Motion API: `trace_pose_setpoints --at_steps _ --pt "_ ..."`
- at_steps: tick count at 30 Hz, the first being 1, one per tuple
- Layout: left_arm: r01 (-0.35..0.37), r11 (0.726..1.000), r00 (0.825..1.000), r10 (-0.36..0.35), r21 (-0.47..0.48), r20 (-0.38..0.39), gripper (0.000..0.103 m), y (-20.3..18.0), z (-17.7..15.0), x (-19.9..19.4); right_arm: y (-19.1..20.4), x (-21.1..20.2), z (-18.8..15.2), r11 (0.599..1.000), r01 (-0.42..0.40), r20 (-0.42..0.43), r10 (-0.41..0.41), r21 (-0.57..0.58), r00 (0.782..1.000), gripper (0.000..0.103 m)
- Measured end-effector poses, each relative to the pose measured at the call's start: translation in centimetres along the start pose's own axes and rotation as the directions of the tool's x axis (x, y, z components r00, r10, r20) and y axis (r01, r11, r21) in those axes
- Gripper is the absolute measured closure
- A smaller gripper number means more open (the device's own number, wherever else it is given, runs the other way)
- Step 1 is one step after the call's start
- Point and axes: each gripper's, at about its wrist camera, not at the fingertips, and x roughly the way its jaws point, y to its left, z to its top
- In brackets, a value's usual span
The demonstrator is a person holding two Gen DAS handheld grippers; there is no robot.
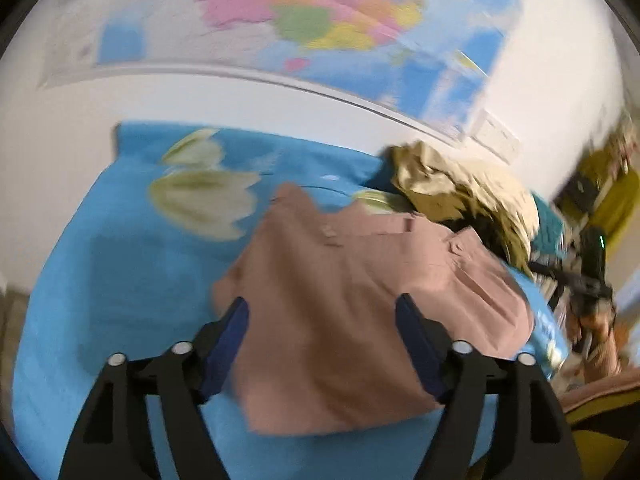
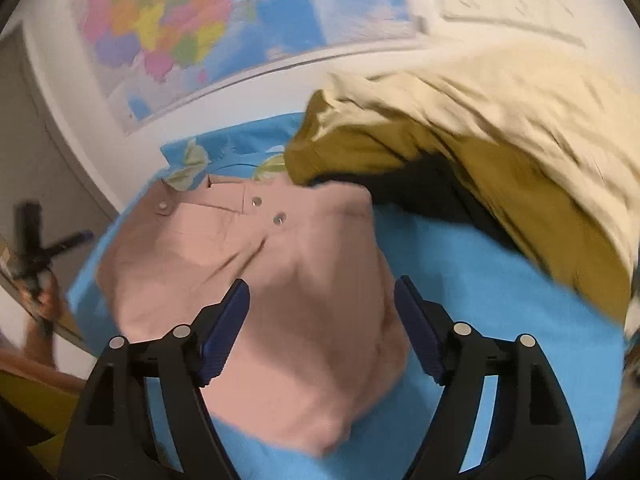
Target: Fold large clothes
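- Left gripper (image 1: 322,312) hangs over the bed with its jaws spread wide, nothing between them — the blue pads (image 1: 228,344) sit apart, one on each side of the cloth below.
- Right gripper (image 2: 322,294) is the same deal: jaws wide open, not pinching anything, the garment showing in the gap.
- The task piece is the pink garment (image 1: 352,300), lying bunched and partly folded on the blue sheet (image 1: 120,300). From the right wrist view you can see its snaps (image 2: 279,218) and a flap near the far edge (image 2: 280,288).
- The sheet has pale flower prints (image 1: 204,200) toward the wall end.
- Just beyond the garment there's a heap of other clothes (image 2: 500,152) — cream on top, mustard under it, something dark tucked in at the bottom. It touches or overlaps the far corner of the pink piece; too blurry to say which.
- No bins or baskets in view, everything just sits loose on the bed.
- A colourful map (image 1: 320,12) hangs on the white wall behind.
- In the left view the other gripper shows at the right edge, held in a hand (image 1: 596,328). Both frames are pretty motion-blurred.
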Motion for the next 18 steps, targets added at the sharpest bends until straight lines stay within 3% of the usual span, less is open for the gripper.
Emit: trace_pose_setpoints --at_steps 2,5,6,8,9,10,12,15,18 --pt "-0.006 0.998 0.998 0.011 0.066 -0.064 0.027 -1.7 0.3 2.4 0.5 2.5 1.0 1.0 -0.001 -0.04 0.0 -0.021 0.999 0.025" --pt "-0.066 0.988 0.981 0.09 0.14 -0.173 0.027 -3.2 0.5 7.0 1.1 7.1 2.3 0.998 0.025 -0.114 -0.031 -0.051 0.993 0.03" --pt "-0.068 0.987 0.973 0.098 0.145 -0.208 0.032 -3.2 0.3 8.4 1.1 7.2 1.7 0.997 0.037 -0.129 -0.045 -0.066 0.991 0.039" --pt "-0.114 0.978 0.961 0.153 0.175 -0.23 0.051 -3.1 -0.1 10.3 1.8 8.2 1.5 0.989 0.073 -0.159 -0.092 -0.126 0.983 0.075" --pt "-0.118 0.977 0.961 0.157 0.178 -0.228 0.066 -2.8 -0.3 10.5 2.1 8.4 1.6 0.985 0.092 -0.153 -0.114 -0.146 0.982 0.079" --pt "-0.117 0.98 0.963 0.152 0.164 -0.222 0.081 -2.4 -0.2 10.5 2.2 8.0 1.7 0.984 0.092 -0.141 -0.115 -0.154 0.983 0.092" --pt "-0.069 0.992 0.978 0.089 0.11 -0.191 0.096 -1.7 0.3 9.5 2.2 6.4 1.7 0.984 0.081 -0.099 -0.098 -0.158 0.99 0.099" --pt "-0.045 0.996 0.994 0.052 0.081 -0.094 0.098 -2.2 1.5 7.0 1.9 3.0 2.5 0.991 0.035 0.01 -0.034 -0.13 0.999 0.101" --pt "-0.031 0.996 0.999 0.03 0.086 0.015 0.099 -3.2 3.0 4.7 1.0 0.3 3.7 0.996 0.017 0.12 -0.006 -0.089 0.993 0.101"
